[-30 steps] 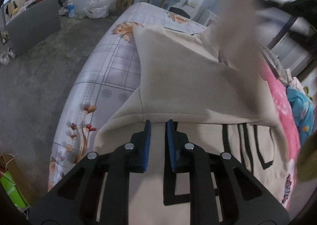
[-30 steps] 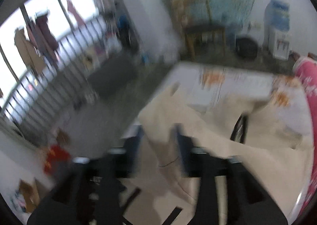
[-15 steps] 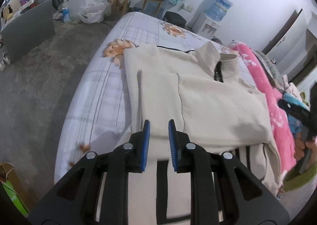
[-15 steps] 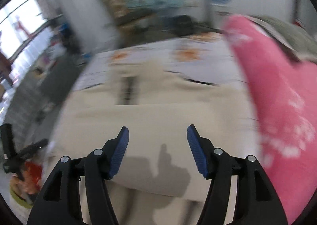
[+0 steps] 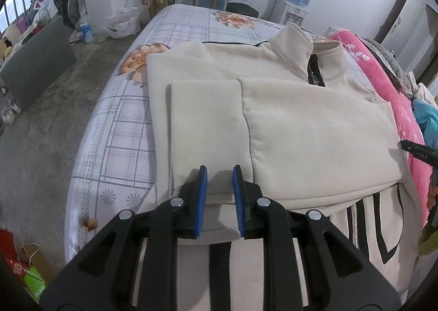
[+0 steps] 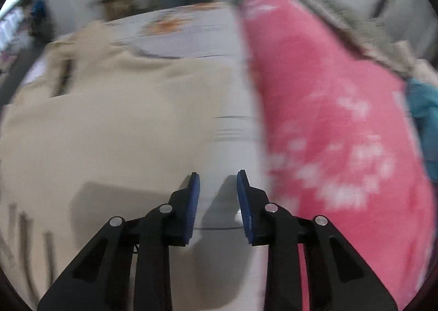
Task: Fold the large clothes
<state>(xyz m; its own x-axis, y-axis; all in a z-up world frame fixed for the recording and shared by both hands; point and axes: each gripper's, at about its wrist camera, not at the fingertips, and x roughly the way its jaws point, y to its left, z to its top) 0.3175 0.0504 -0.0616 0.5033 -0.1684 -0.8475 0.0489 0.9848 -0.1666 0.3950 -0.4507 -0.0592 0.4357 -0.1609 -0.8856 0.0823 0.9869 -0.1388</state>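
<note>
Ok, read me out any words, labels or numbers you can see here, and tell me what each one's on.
"DAS": white letters on the black bar at the left wrist view's right edge; what follows is unreadable.
Water dispenser front label: too small to read.
Green bag print: too small to read.
Right wrist view: blurred, nothing legible.

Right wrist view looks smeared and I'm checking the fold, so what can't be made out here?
- Right wrist view: motion blur hides jacket detail and whether the right claw touches cloth.
- Left wrist view: left claw covers the jacket's near hem.
- Left wrist view: right edge cuts off the other claw.
</note>
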